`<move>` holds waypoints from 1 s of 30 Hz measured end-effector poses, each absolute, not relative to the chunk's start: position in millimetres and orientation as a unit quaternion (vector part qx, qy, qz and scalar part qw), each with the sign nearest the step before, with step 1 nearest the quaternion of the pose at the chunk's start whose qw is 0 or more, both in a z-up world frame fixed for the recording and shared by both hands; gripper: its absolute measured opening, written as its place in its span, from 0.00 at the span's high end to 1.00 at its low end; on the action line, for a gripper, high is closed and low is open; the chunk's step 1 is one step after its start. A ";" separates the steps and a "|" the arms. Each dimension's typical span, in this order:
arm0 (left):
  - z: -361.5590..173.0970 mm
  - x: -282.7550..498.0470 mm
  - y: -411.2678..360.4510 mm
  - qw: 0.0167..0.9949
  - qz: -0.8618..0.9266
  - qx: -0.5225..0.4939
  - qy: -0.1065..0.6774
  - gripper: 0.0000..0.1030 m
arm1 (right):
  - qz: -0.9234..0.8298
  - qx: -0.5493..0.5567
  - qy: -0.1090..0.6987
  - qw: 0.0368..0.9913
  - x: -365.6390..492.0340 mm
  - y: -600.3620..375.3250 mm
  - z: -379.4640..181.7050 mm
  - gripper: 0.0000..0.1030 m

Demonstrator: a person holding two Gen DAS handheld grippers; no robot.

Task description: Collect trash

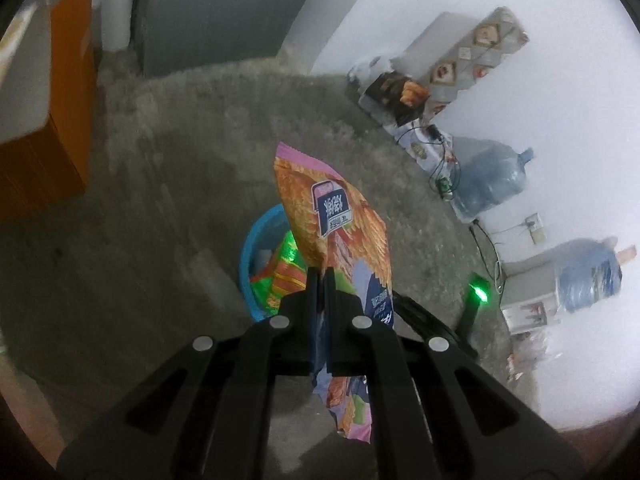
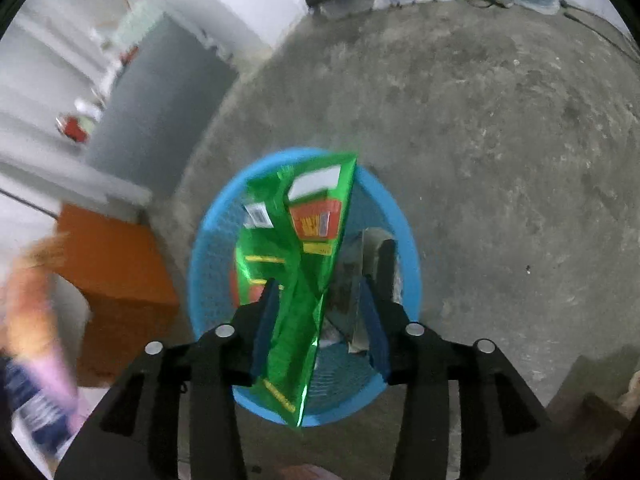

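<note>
My left gripper [image 1: 319,276] is shut on an orange and pink snack bag [image 1: 332,216], held in the air just right of a blue basket [image 1: 250,248]. In the right wrist view my right gripper [image 2: 320,292] is open directly above the blue basket [image 2: 204,240]. A green snack bag [image 2: 300,264] stands between the open jaws, against the left finger, over the basket's mouth. Grey scraps [image 2: 360,264] lie inside the basket. The green bag also shows in the left wrist view [image 1: 280,272]. The pink and orange bag shows blurred at the left edge [image 2: 36,340].
The floor is bare concrete [image 2: 500,160]. An orange cabinet [image 2: 116,272] stands left of the basket, with a grey cabinet [image 2: 160,92] behind it. Water jugs [image 1: 492,180], boxes and cables line the white wall. A black stand with a green light [image 1: 476,296] stands near the wall.
</note>
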State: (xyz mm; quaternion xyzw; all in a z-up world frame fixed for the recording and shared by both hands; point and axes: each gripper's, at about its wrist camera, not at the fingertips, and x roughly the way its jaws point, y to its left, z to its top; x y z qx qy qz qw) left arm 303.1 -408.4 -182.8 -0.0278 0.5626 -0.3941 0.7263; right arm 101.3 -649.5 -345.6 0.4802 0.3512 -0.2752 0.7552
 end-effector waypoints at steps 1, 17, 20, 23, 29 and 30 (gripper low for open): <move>-189.5 306.7 -416.3 0.719 -0.392 -0.037 0.572 0.98 | -0.276 0.488 0.333 0.758 85.5 -646.2 -337.5 0.57; -254.4 286.0 -449.2 0.736 -0.284 -0.037 0.613 0.50 | -0.315 0.500 0.321 0.740 -75.9 -568.0 -320.8 0.52; -204.1 272.1 -430.6 0.757 -0.320 -0.034 0.568 0.47 | -0.311 0.472 0.324 0.759 -68.1 -556.5 -301.6 0.52; -144.4 252.7 -404.5 0.779 -0.360 -0.025 0.513 0.42 | -0.293 0.423 0.309 0.800 -51.6 -537.3 -259.8 0.52; -49.8 191.5 -305.7 0.867 -0.366 0.011 0.337 0.18 | -0.245 0.295 0.258 0.887 -29.4 -471.7 -161.6 0.38; -34.6 177.2 -279.7 0.883 -0.353 0.019 0.308 0.16 | -0.236 0.267 0.245 0.902 -27.7 -453.4 -142.6 0.35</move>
